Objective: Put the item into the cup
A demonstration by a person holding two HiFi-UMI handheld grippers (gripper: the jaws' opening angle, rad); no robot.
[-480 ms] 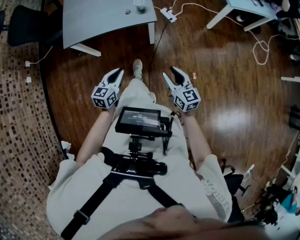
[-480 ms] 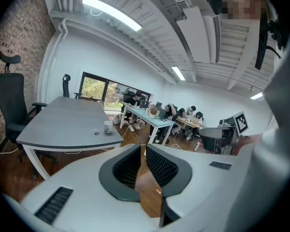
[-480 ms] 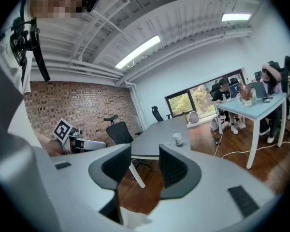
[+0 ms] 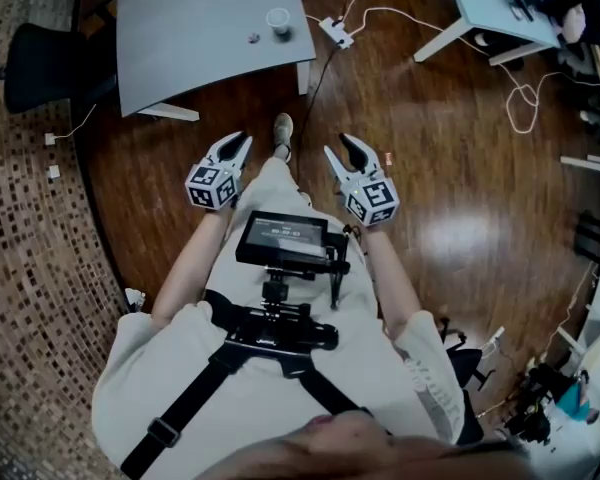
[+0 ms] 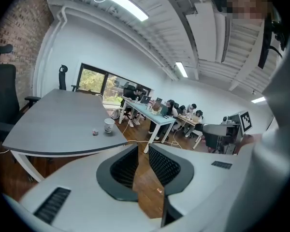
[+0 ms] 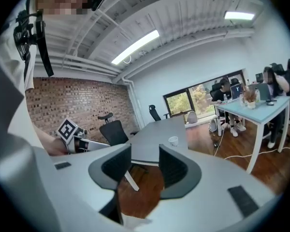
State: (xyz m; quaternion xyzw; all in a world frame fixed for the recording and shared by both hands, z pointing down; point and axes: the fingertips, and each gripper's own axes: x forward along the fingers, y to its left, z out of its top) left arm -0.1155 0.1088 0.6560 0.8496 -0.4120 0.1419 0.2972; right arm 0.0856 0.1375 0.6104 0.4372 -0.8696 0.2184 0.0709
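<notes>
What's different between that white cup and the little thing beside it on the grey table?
The cup is white and upright; the item is darker and low. The cup is much bigger than the item. Both rest on the grey table, not touching.

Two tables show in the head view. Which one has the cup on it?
The grey table at upper left: the white cup and a small item sit near its edge. The pale blue table at upper right holds other things.
</notes>
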